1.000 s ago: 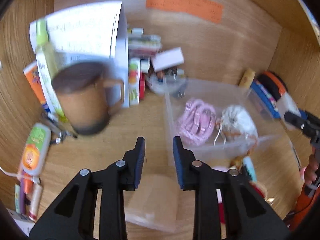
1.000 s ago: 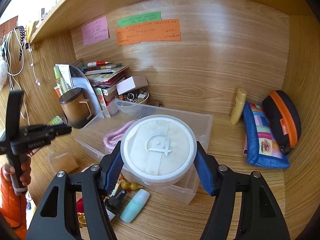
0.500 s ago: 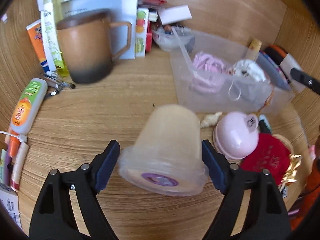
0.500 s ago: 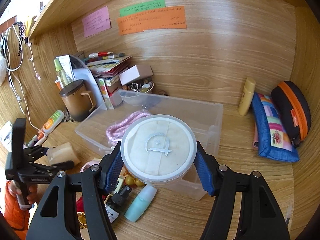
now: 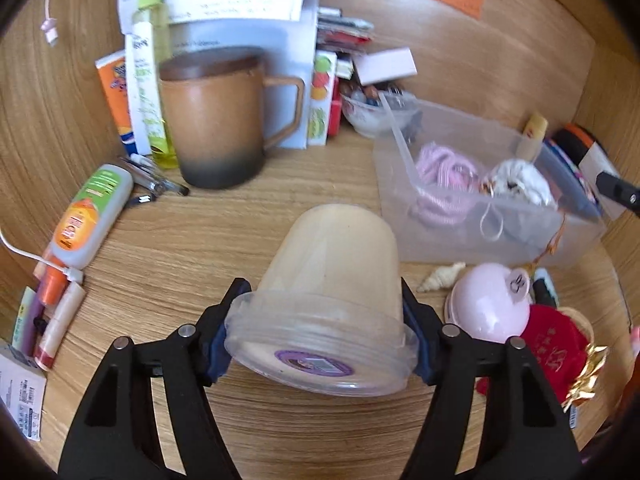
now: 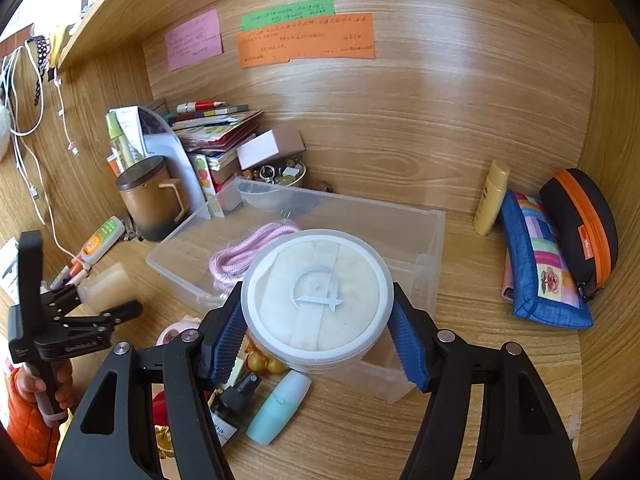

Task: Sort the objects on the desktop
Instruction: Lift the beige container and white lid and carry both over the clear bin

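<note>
A translucent plastic jar [image 5: 340, 272] lies on its side on the wooden desk, its open mouth toward the camera. My left gripper [image 5: 320, 340] straddles the jar's wide rim; its jaws are closing and the blue pads touch the rim on both sides. The right wrist view shows this gripper [image 6: 92, 304] at the left with the jar [image 6: 106, 282] at its tips. My right gripper [image 6: 316, 320] is shut on a round white lid [image 6: 316, 292] with a puff inside, held over the near wall of the clear plastic bin [image 6: 404, 220].
The bin [image 5: 568, 236] holds a pink cord [image 5: 440, 176] and a white pouch [image 5: 520, 180]. A brown mug [image 5: 216, 120], tubes and pens crowd the left. A pink round case [image 5: 488, 304] and red pouch [image 5: 548, 340] lie right of the jar. Pouches [image 6: 540, 264] rest at far right.
The left gripper opened wide, dropped down around the jar, and has since closed in until its pads reach the rim. The right gripper with the lid has stayed put.
</note>
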